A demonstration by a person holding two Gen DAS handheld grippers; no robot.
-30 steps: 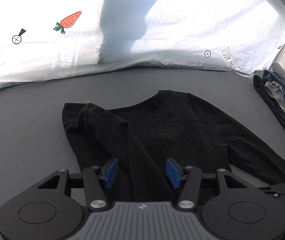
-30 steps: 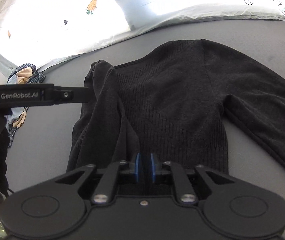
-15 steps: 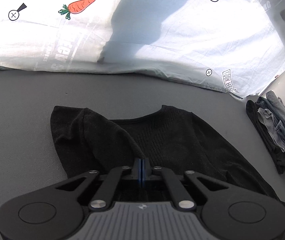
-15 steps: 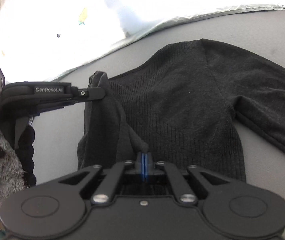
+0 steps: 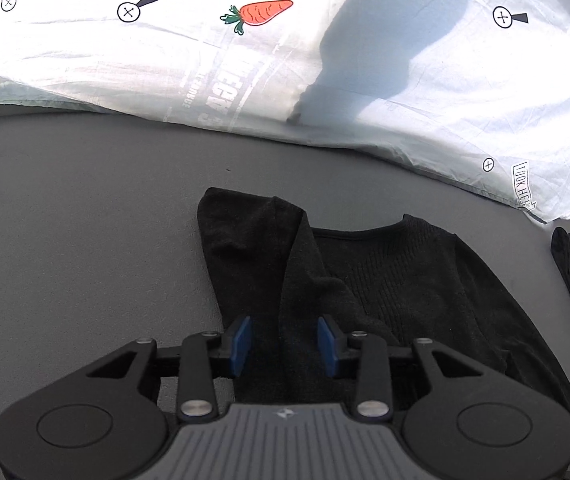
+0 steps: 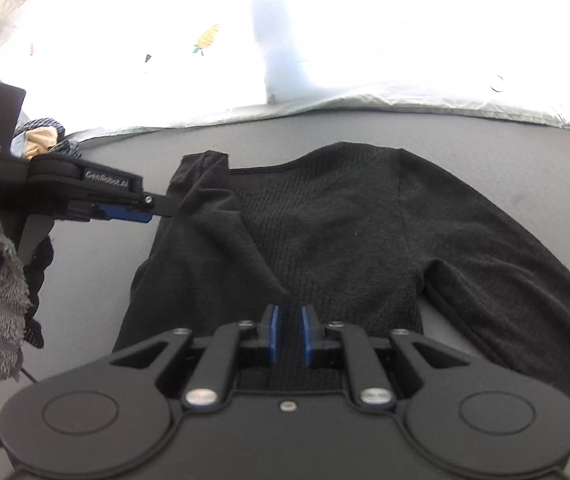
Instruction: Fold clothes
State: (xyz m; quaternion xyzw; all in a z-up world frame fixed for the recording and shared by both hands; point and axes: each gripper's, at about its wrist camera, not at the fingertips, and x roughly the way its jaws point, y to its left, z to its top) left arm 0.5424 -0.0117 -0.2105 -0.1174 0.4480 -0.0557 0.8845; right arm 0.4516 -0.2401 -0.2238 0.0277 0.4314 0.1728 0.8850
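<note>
Left wrist view: left tool [image 5: 283, 339] has just been opening, and the blue pads now stand apart, clear of the cloth. The black sweater [image 5: 405, 280] lies flat on the grey worktop [image 5: 85, 240], neckline toward the white printed sheet [image 5: 245, 80]. Its near sleeve [image 5: 297, 280] is folded in over the body and runs down between the pads, touching neither. Looks like a release after laying that sleeve. To do it well: back the tool straight out along the sleeve line so the pads don't drag the fold open, and don't lift through the ridge.

Right wrist view: right tool [image 6: 288, 334] has also just been opening. Only a narrow gap shows between the pads, with dark knit behind it; nothing looks pinched, though black on black is hard to read. It sits over the sweater [image 6: 345, 240] hem. The left tool [image 6: 153, 210] shows from the side at the folded sleeve's shoulder edge. The far sleeve [image 6: 505, 272] lies spread out to the right, not yet folded. Likely next: right tool takes the cuff end of that sleeve and lays it across the body, mirroring the first. Grab low near the cuff and keep the body panel flat. A stack of other clothes [image 6: 41, 144] sits well off to the left.
</note>
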